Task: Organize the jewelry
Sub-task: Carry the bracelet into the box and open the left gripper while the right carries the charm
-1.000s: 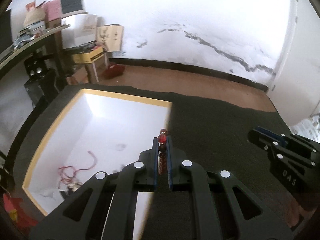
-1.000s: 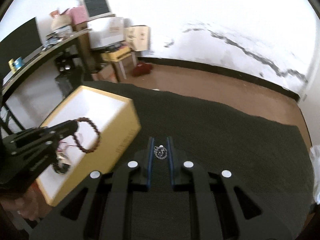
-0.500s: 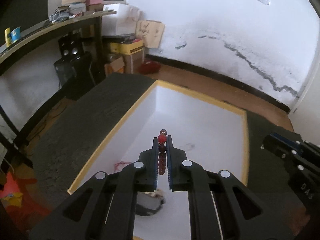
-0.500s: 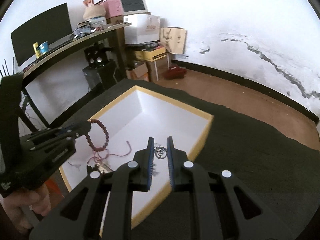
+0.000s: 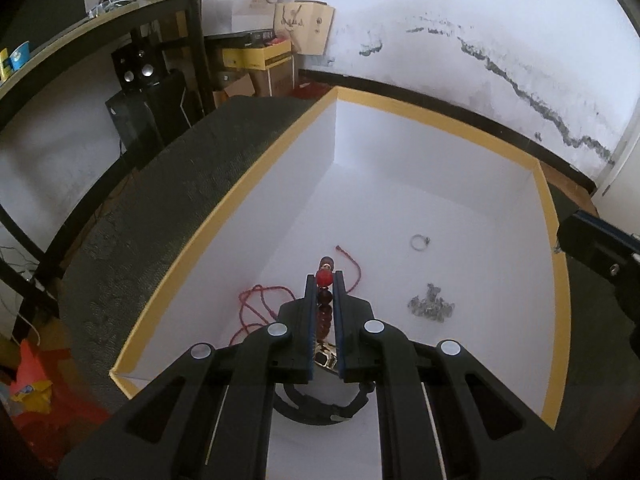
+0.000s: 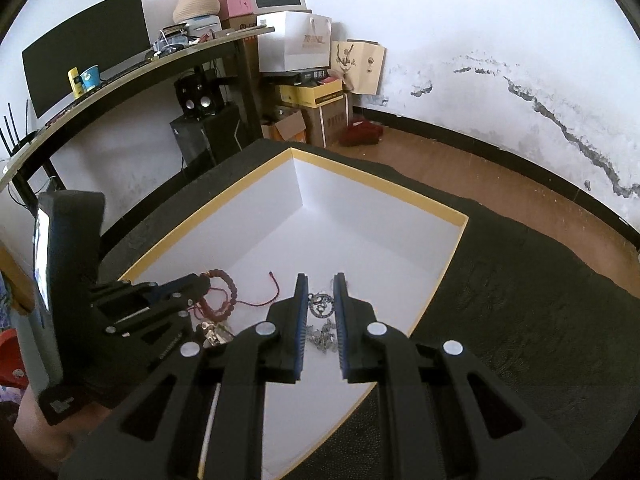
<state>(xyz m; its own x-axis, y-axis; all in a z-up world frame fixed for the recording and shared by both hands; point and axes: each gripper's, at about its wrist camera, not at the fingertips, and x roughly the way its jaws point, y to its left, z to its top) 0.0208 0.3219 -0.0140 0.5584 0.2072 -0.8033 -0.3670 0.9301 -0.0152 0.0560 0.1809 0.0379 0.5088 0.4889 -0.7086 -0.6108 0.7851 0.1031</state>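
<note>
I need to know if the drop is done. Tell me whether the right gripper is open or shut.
Open. The right gripper shows a clear gap between its fingers, and the silver chain lies below on the box floor.

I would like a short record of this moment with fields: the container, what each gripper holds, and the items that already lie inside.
container: white cardboard box with yellow rim, open, on dark cloth
left gripper: jaws shut on dark red bead bracelet, above the box
right gripper: jaws open, silver chain with round pendant between them, seemingly not gripped
on box floor: red cord, small silver ring, silver chain heap
</note>
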